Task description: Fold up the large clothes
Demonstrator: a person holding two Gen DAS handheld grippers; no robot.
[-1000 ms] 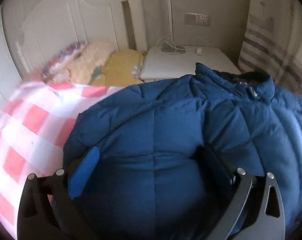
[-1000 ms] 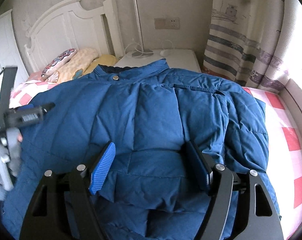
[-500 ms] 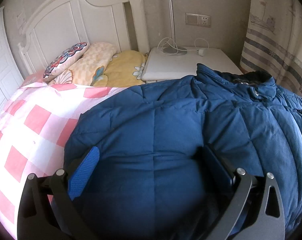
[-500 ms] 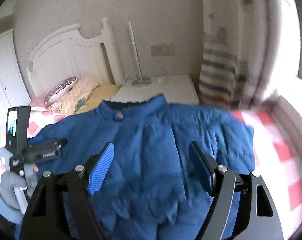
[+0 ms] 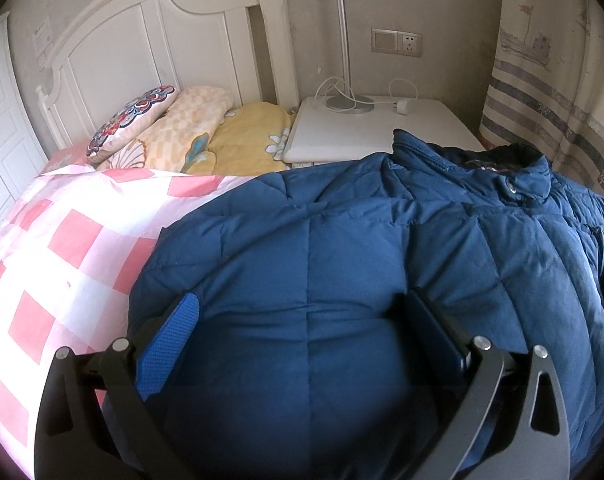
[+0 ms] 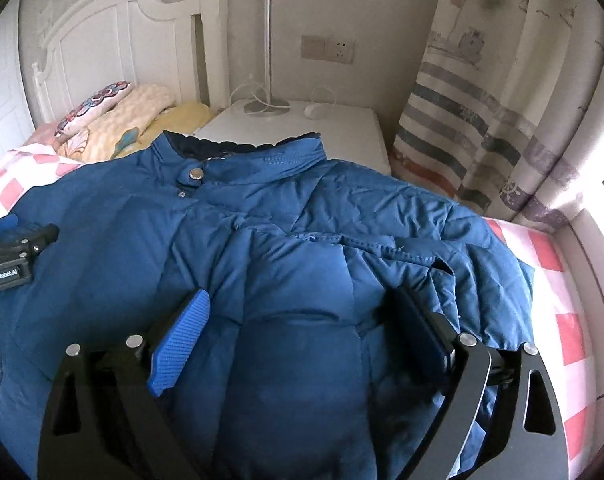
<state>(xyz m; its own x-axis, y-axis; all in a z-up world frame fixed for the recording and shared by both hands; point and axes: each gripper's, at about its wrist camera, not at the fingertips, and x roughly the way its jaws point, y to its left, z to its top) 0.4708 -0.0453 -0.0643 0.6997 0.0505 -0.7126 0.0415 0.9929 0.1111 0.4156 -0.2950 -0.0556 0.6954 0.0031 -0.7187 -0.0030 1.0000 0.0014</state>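
A large blue quilted jacket (image 5: 381,240) lies spread on the pink-and-white checked bed sheet (image 5: 74,248), its collar (image 6: 238,156) toward the headboard. My left gripper (image 5: 302,300) stands open low over the jacket's left part, with padded fabric bulging between its fingers. My right gripper (image 6: 298,296) hovers over the jacket's right front, and its jaws are opening. Fabric swells between them, but the pads do not press on it. The left gripper's body (image 6: 14,256) shows at the left edge of the right wrist view, resting on the jacket.
Pillows and a yellow blanket (image 5: 242,140) lie by the white headboard (image 5: 162,40). A white nightstand (image 5: 381,128) with a lamp base and cable stands beside the bed. A striped curtain (image 6: 481,128) hangs at the right, above a strip of bare sheet (image 6: 557,320).
The right gripper lifted and swung, then came back low over the jacket nearer its collar and right side, with its jaws spread wider. The left gripper has not moved.
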